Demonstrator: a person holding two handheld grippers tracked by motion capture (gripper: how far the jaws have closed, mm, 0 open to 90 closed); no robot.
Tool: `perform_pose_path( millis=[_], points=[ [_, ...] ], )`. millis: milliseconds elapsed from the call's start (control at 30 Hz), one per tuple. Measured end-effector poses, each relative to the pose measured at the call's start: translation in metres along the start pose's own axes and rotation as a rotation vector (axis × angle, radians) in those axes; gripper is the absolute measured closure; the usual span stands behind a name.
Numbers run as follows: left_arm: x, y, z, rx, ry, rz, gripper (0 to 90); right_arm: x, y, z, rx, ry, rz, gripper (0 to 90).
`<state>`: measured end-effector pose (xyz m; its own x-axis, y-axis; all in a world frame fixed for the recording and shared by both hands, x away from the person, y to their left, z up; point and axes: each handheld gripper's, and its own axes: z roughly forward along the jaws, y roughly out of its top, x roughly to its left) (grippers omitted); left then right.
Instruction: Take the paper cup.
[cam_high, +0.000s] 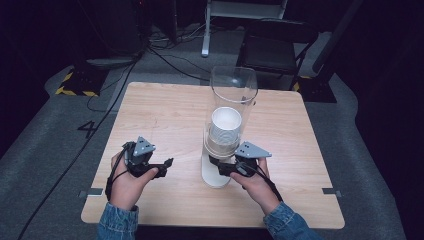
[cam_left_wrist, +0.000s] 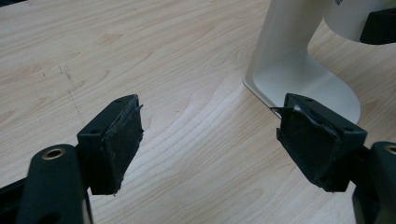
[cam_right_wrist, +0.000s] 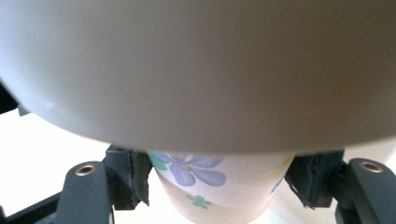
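Denim sleeves enter at the near edge of the pale wood table (cam_high: 165, 105), which stands on grey carpet in a dark room (cables and a chair leg lie beyond its far edge). Near the table's middle stands a cup dispenser (cam_high: 226, 125), a clear tube on a white foot. Under it, the right gripper (cam_right_wrist: 219, 184) has both pads pressed on the flowered paper cup (cam_right_wrist: 210, 182). Well to the left, the left gripper (cam_left_wrist: 210, 140) holds its jaws wide and empty over bare wood.
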<state>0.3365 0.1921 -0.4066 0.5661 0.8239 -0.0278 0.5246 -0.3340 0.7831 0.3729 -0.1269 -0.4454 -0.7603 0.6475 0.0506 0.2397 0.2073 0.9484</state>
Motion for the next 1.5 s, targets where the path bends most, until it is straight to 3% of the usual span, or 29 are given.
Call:
perform_pose_path(
  millis=[467,733,1500],
  points=[
    [0.000,-0.001,0.000,0.004,-0.012,-0.002,22.6,-0.005,-0.001,0.000,-0.003,0.004,-0.046,33.8],
    [0.000,-0.001,-0.003,-0.005,-0.010,0.000,22.6,-0.011,-0.005,0.001,-0.019,-0.023,-0.110,33.7],
    [0.000,0.000,-0.002,-0.001,-0.010,0.004,22.6,-0.005,-0.011,0.008,-0.052,0.007,-0.028,34.0]
  ],
)
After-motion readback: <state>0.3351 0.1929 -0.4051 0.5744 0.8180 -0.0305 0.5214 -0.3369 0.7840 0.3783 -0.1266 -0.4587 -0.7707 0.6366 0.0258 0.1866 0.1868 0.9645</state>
